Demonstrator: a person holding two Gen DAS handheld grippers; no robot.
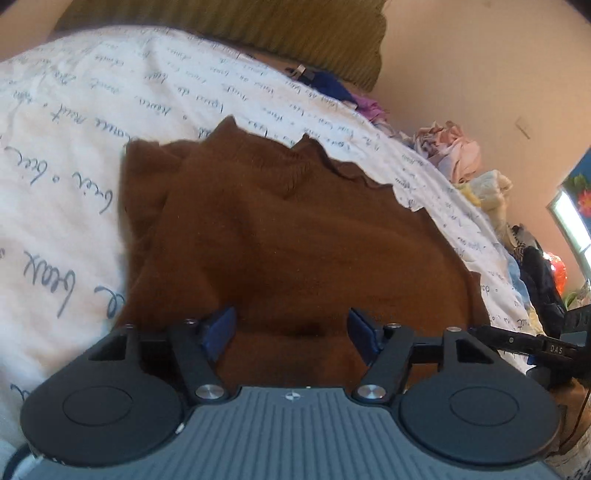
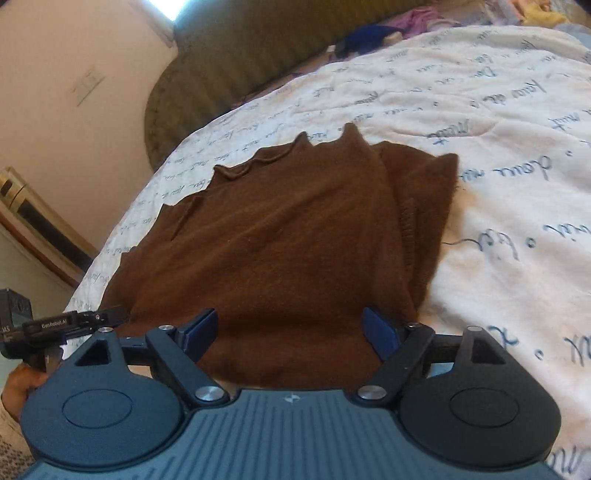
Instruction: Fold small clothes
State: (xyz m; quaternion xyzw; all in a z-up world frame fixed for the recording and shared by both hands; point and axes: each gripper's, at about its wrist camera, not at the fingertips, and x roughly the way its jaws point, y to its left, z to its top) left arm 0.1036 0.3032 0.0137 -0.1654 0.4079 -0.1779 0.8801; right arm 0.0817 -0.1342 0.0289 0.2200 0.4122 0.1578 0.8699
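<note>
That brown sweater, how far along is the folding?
Partly done: the brown sweater lies flat on the lettered bedspread, one side already folded in. Both grippers, left and right, are open over its near edge. Unfolded clothes wait beyond.

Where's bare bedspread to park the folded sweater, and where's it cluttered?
Free: the white bedspread beside the sweater on the right tongs' side, and the strip between sweater and green headboard. Crowded: the loose clothes pile along the wall-side edge, past the left tongs. Both tongs open over the sweater's near edge.
</note>
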